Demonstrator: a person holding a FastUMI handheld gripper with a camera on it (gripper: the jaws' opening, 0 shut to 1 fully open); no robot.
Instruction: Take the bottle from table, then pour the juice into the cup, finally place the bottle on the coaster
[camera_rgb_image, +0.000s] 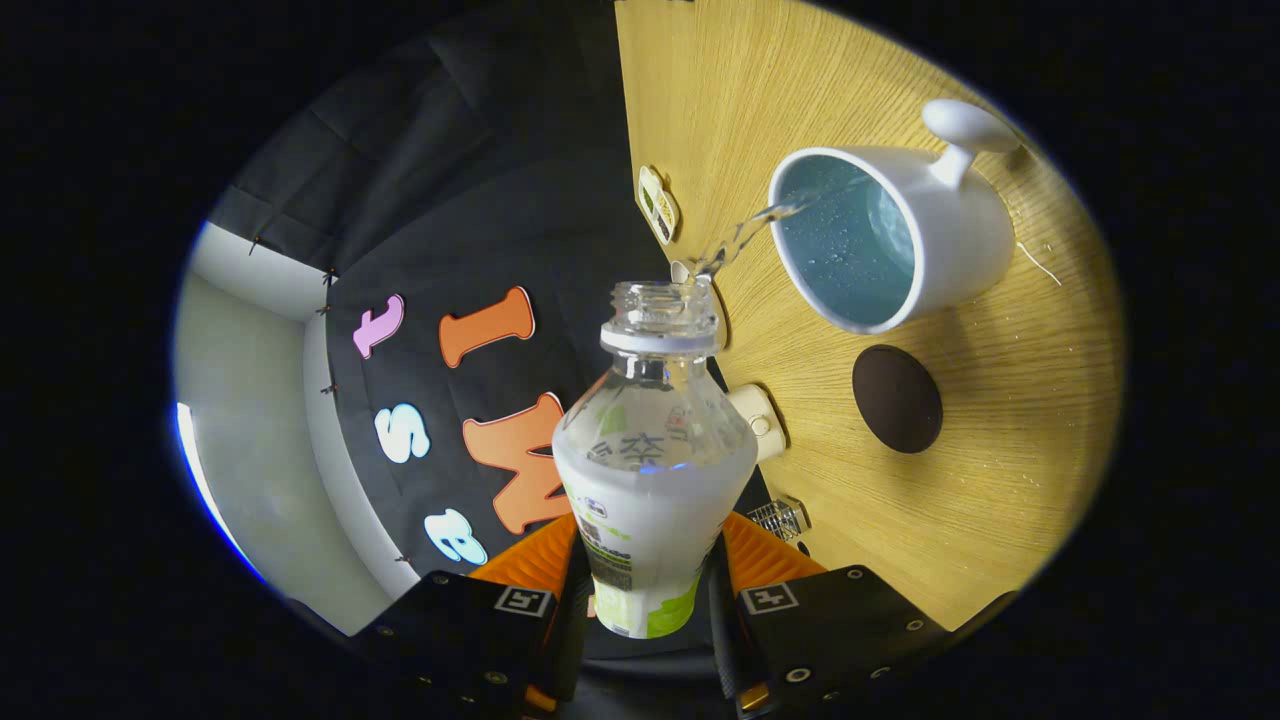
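My gripper (648, 575) is shut on a clear plastic bottle (650, 470) with a white and green label, both fingers pressing its sides. The bottle is uncapped and tipped over toward the wooden table (1000, 480). A thin clear stream (745, 232) leaves its mouth and arcs into a white cup (960, 235) with a blue inside and a knob-like handle. The cup stands beyond the bottle's mouth. A dark round coaster (897, 398) lies on the table beside the cup, closer to my fingers.
Near the table's edge, behind the bottle, sit a cream-coloured cap-like piece (757, 420), a small clear ribbed cap (782, 518) and a small flat tag (658, 203). Droplets (1000, 310) speckle the wood around the cup. The black cloth wall (450, 220) stands past the table's edge.
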